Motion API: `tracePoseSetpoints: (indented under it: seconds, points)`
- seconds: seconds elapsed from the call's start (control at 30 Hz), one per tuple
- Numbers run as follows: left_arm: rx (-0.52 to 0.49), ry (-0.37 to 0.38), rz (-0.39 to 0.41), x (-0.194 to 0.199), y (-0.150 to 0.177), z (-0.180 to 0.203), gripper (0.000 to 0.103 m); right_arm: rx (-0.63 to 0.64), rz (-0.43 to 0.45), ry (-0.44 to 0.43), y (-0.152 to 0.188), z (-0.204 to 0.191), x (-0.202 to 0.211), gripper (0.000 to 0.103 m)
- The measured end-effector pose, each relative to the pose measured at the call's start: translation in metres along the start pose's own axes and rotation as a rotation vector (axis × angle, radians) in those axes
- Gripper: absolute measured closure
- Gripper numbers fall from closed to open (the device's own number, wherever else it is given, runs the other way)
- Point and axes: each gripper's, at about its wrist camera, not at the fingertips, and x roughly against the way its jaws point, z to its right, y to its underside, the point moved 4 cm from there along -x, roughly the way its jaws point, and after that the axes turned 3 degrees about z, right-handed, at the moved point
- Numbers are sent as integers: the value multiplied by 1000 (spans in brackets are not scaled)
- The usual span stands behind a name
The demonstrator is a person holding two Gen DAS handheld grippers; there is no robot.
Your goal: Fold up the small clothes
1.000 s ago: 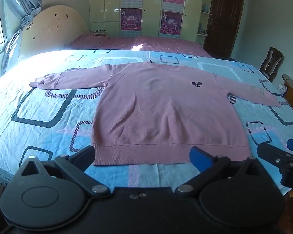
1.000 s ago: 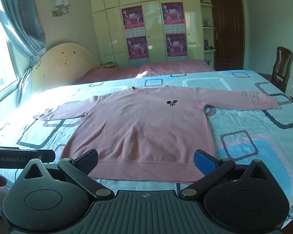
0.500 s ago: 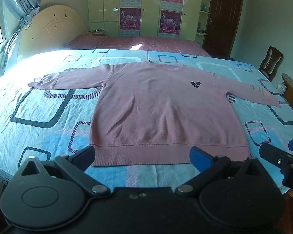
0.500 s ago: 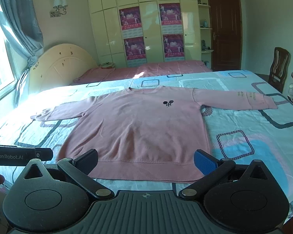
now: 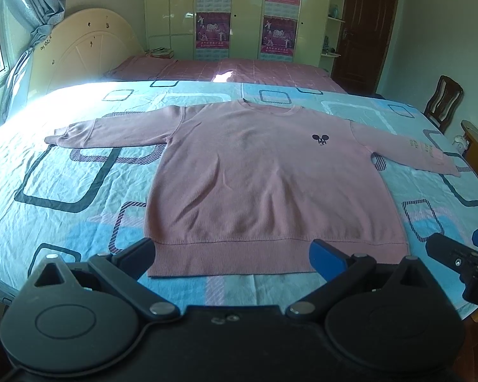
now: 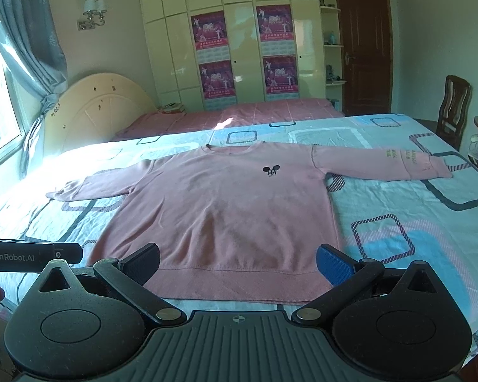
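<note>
A pink long-sleeved sweatshirt (image 5: 264, 178) lies flat, front up, on the bed, both sleeves spread out sideways; it also shows in the right wrist view (image 6: 232, 210). A small dark mouse logo (image 5: 320, 139) is on its chest. My left gripper (image 5: 232, 254) is open and empty, held just before the hem at the near bed edge. My right gripper (image 6: 238, 262) is open and empty, also just before the hem. The right gripper's fingers show at the right edge of the left wrist view (image 5: 455, 254).
The bed has a blue patterned cover (image 5: 79, 165) with dark squares. A second bed with a pink cover (image 6: 232, 116) and a cream headboard (image 6: 98, 108) stands behind. A wooden chair (image 6: 455, 108) and a dark door (image 6: 363, 51) are at the far right.
Both grippers have drawn back and risen slightly, so the sweatshirt sits a little farther off. Both stay open. The sweatshirt has not moved.
</note>
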Motion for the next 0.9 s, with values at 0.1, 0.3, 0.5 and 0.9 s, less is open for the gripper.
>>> tracePoseSetpoints:
  seconds: [0.1, 0.3, 0.5, 0.9]
  points:
    - [0, -2, 1, -2, -1, 0, 0, -1, 4, 2, 1, 1, 0, 0]
    - [0, -2, 0, -5, -3, 0, 0, -8, 3, 7, 0, 4, -3, 0]
    - [2, -5, -2, -7, -4, 0, 0, -9, 4, 11, 0, 5, -5, 0]
    - [-1, -11, 3, -14, -7, -3, 0, -19, 10, 18, -2, 4, -8, 0]
